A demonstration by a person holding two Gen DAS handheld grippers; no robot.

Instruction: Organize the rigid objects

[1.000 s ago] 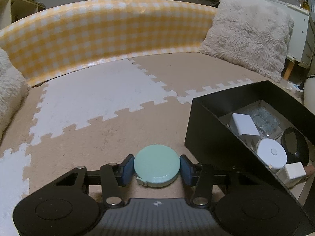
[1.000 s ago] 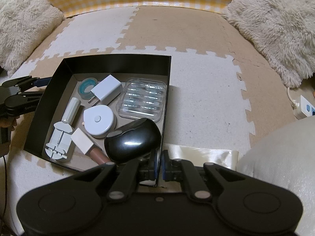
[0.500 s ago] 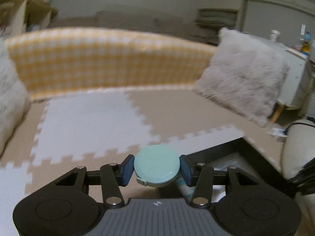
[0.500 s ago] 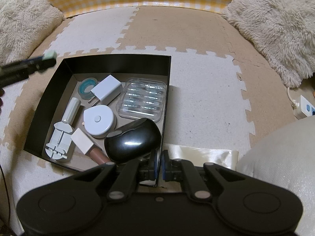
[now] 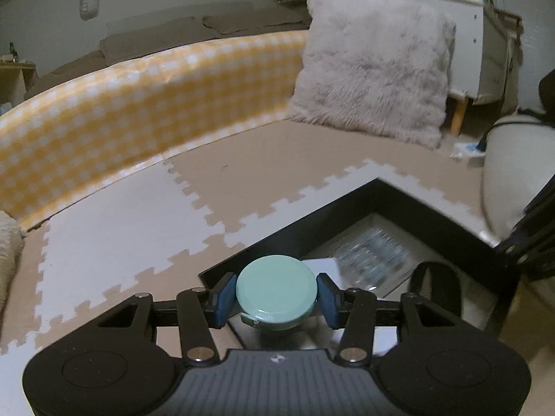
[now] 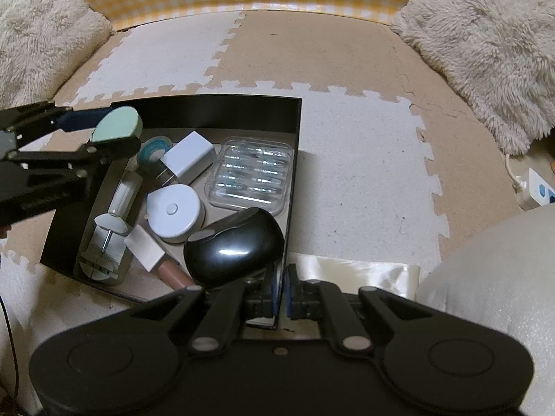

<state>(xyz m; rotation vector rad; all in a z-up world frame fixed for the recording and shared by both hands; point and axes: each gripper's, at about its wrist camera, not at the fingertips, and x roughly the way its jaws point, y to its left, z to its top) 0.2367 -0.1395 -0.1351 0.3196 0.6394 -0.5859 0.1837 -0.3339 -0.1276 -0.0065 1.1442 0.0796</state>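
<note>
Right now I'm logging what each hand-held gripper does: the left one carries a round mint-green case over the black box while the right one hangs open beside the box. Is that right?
One detail is wrong. The right hand-held gripper is not open: the right wrist view shows it shut on the near wall of the black box. The left hand-held gripper does carry the round mint-green case over the box.

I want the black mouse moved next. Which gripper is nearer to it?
Right. The right gripper sits against the black mouse, clamping the box wall; the left gripper hangs over the box's far corner.

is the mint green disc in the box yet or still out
Out: the mint green disc is pinched in the left gripper, above the black box.
</note>
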